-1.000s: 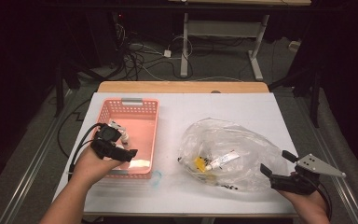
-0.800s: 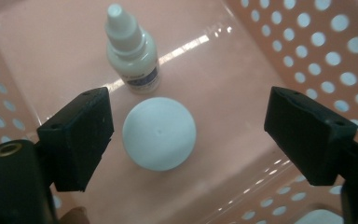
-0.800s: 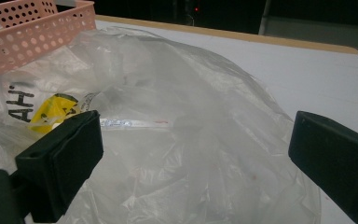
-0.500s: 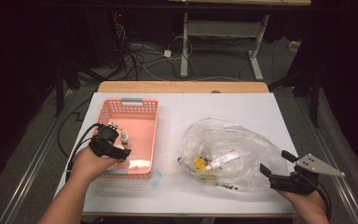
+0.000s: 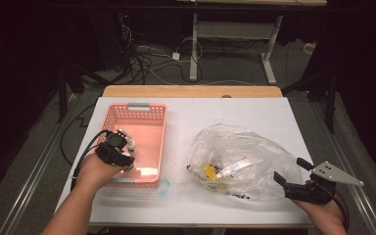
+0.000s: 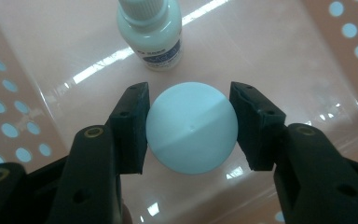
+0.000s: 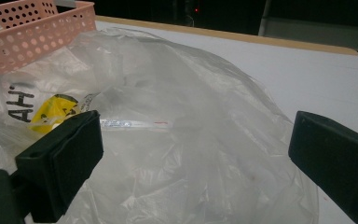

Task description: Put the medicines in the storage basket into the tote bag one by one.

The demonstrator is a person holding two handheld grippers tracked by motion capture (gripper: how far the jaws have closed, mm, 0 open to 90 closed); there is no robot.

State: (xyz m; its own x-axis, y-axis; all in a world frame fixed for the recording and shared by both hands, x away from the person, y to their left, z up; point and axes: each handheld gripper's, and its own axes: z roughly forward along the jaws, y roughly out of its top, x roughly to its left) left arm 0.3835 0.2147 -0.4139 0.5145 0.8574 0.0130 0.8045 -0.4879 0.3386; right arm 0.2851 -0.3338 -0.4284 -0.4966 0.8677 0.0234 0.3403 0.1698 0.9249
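A white ball (image 6: 191, 128) sits low in the pink perforated basket (image 5: 137, 106), and my left gripper (image 6: 189, 93) is shut on it, both jaws touching its sides. A small white dropper bottle (image 6: 151, 28) lies on the basket floor just beyond the ball. In the high view my left gripper (image 5: 126, 159) is at the basket's near left corner. A crumpled clear plastic bag (image 5: 245, 156) with a yellow item (image 5: 210, 171) and a white tube (image 5: 232, 168) inside lies right of the basket. My right gripper (image 5: 290, 170) stands open at the bag's near right edge, with the bag (image 7: 177, 84) just ahead of its jaws.
The white table (image 5: 235, 112) has bare room behind the bag and basket. A wooden strip (image 5: 191, 91) runs along its far edge. Cables and desk legs stand on the dark floor beyond. The basket's wall (image 7: 37, 23) shows in the right gripper view.
My left gripper has shifted slightly toward the basket's near left corner and lower. The right gripper and the bag have not moved.
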